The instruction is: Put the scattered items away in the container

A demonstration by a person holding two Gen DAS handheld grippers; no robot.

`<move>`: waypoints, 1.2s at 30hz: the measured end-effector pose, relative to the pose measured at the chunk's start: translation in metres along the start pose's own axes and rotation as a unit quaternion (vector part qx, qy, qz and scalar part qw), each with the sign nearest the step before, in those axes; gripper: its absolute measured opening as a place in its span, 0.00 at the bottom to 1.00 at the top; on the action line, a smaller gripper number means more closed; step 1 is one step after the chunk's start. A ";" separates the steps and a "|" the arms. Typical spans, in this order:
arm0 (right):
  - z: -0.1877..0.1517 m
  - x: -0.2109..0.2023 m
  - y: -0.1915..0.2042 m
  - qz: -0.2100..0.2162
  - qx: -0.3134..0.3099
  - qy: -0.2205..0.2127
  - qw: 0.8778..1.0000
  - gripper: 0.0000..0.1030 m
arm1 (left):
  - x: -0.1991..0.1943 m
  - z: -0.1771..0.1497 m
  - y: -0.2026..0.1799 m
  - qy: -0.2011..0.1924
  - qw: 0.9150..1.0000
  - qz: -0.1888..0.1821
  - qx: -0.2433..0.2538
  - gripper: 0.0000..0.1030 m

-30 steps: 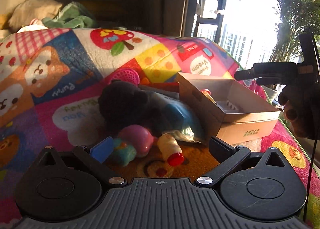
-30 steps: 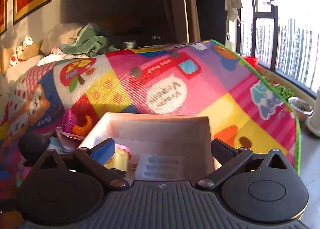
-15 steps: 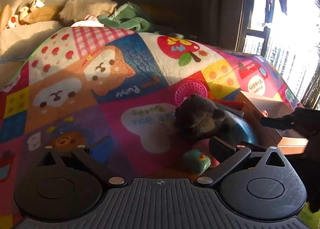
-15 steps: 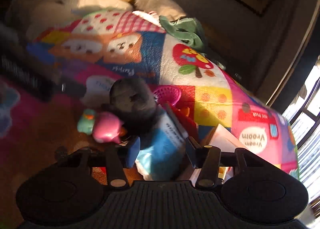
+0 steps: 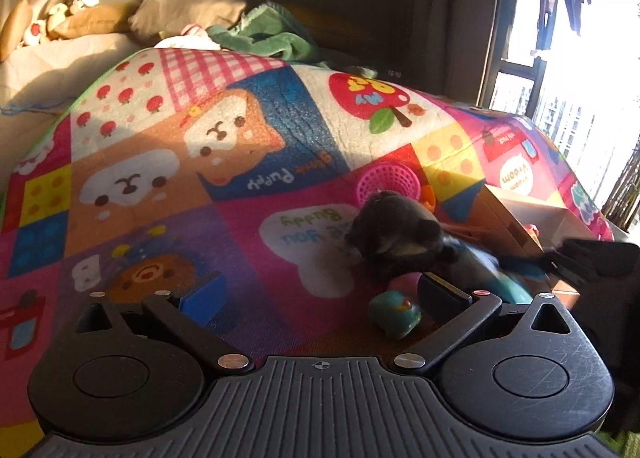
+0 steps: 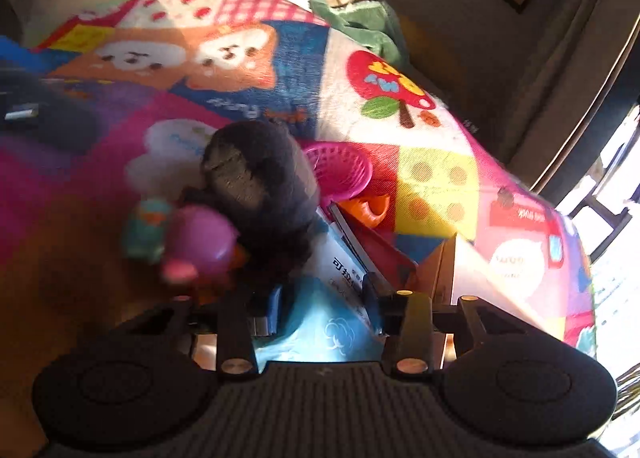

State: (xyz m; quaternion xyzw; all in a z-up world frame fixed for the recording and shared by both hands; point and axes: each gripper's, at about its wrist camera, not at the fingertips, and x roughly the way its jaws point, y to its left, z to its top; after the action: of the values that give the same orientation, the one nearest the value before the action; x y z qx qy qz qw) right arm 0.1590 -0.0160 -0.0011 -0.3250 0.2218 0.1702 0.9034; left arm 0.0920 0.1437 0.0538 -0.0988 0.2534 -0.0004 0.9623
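Toys lie in a pile on the play mat: a dark plush toy, a teal toy, a pink egg-shaped toy, a pink basket and an orange piece. The open cardboard box stands right of them. My right gripper is rolled sideways and its jaws are closing on a blue tissue pack, which fills the gap between the pads. My left gripper hovers open over the mat, holding nothing.
A colourful patchwork play mat covers the surface. A flat red item leans between the pack and the box. Pillows and a green towel lie at the back. A bright window is on the right.
My right gripper swung from over the box down to the pile, rolled sideways, and narrowed its jaws around the blue pack. My left gripper drifted left, away from the pile.
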 end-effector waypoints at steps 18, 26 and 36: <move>-0.148 -0.142 -0.084 -0.065 0.161 0.048 0.984 0.53 | -0.016 -0.047 -0.105 0.088 0.970 -0.168 0.154 1.00; -0.181 -0.159 -0.093 -0.038 0.232 0.022 0.972 0.90 | -0.047 -0.082 -0.144 0.120 0.933 -0.181 0.288 1.00; -0.187 -0.139 -0.089 -0.021 0.288 0.034 0.957 1.00 | -0.039 -0.069 -0.134 0.066 0.937 -0.042 0.341 1.00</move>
State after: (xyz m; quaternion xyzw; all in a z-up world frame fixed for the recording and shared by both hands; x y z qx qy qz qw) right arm 0.0276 -0.2280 -0.0135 -0.0616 0.2851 0.0686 0.9541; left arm 0.0314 0.0015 0.0393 0.2246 0.2967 -0.1334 0.9186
